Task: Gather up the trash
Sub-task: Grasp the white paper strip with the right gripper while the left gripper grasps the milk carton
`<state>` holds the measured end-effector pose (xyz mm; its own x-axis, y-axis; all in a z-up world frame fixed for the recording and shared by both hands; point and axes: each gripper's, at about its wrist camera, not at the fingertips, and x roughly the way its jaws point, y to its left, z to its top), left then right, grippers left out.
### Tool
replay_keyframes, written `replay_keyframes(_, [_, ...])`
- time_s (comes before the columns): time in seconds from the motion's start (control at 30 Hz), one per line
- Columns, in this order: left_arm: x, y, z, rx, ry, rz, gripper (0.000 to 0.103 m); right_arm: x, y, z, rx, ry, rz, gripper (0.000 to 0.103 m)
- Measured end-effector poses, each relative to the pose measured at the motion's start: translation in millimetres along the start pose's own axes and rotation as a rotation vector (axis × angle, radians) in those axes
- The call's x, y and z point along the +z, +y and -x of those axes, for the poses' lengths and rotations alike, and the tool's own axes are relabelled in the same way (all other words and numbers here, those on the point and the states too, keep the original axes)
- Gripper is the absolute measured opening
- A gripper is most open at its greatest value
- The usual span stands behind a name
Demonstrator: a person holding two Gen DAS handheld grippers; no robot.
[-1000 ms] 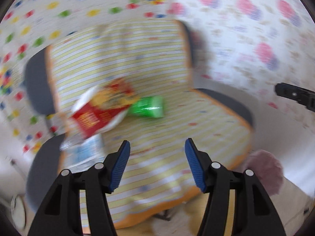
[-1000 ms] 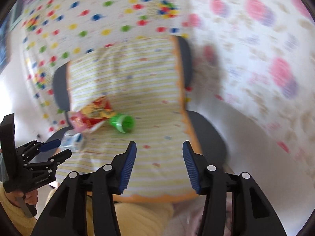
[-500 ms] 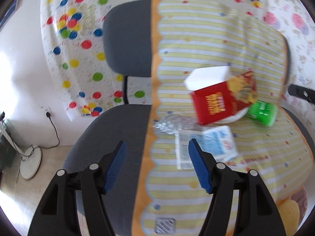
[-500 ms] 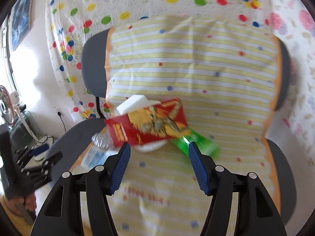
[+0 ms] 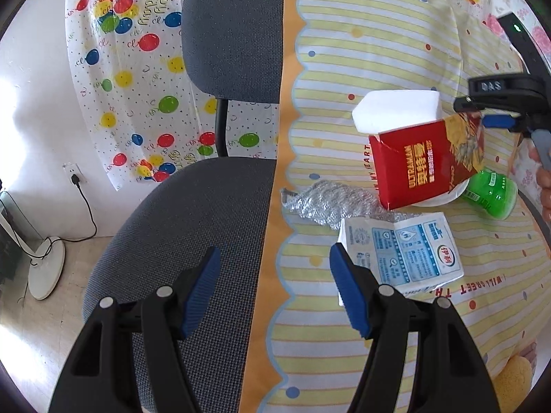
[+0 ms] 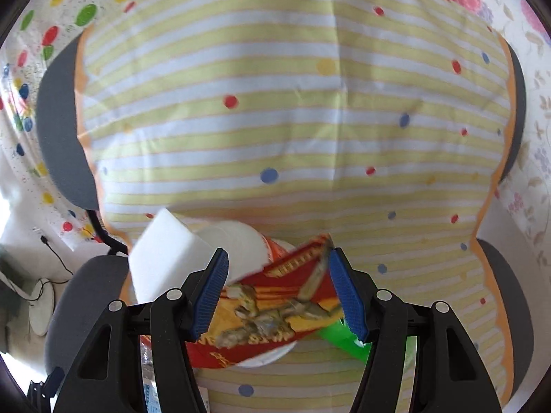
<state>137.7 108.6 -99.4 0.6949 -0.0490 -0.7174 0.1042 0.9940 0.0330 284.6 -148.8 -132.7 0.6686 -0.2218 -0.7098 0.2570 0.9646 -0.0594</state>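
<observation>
Five pieces of rubbish lie on the striped cloth (image 5: 344,69) draped over two grey office chairs (image 5: 193,227): one red carton (image 5: 423,161), one white foam block (image 5: 396,110), one green bottle (image 5: 492,192), one blue-and-white milk carton (image 5: 403,254) and one crumpled clear wrapper (image 5: 323,203).

The left gripper (image 5: 272,285) hangs with its jaws spread wide and nothing between them. Straight ahead of it is the scalloped orange edge of the cloth, with bare grey seat ahead of its left finger. The milk carton lies flat just ahead of its right finger, almost touching the pad, its long axis running off to the right. Beyond that, the wrapper stretches sideways, and farther ahead to the right stands the red carton, tilted, its open mouth up and leaning left, with the foam block propped at its top. The green bottle lies on its side to the right of the red carton, partly behind it.

The right gripper (image 6: 279,289) is also spread open, straddling the red carton (image 6: 275,309) without clear contact; the carton's long axis runs across between the pads. The foam block (image 6: 162,258) sits ahead of its left finger, and the green bottle (image 6: 341,340) pokes out below near the right finger.

A fan base (image 5: 44,268) and wall plug (image 5: 74,179) stand far to the left.
</observation>
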Motion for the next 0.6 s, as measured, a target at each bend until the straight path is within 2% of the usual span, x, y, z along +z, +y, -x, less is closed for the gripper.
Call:
replay_keyframes(0.2, [-5.7, -1.5, 3.9, -0.028, 0.011, -0.003, 0.064, -44.0, -27.1, 26.1, 0.044, 0.040, -0.039, 0.060])
replay_keyframes(0.3, [-8.5, -4.7, 6.4, -0.035, 0.013, -0.007, 0.064, -65.8, -48.4, 28.2, 0.072, 0.074, -0.097, 0.043])
replay_keyframes(0.4, [-11.1, -7.9, 9.6, -0.042, 0.019, -0.009, 0.064, -78.5, -69.2, 24.2, 0.139, 0.102, -0.198, 0.028])
replay_keyframes(0.47, [-11.7, -9.5, 14.2, -0.041, 0.016, -0.009, 0.064, -83.0, -78.8, 20.6, 0.215, 0.111, -0.269, 0.024])
replay_keyframes(0.6, [-11.0, -8.7, 25.8, -0.042, 0.001, -0.006, 0.064, -84.4, -85.0, 18.7, 0.272, 0.121, -0.310, 0.021])
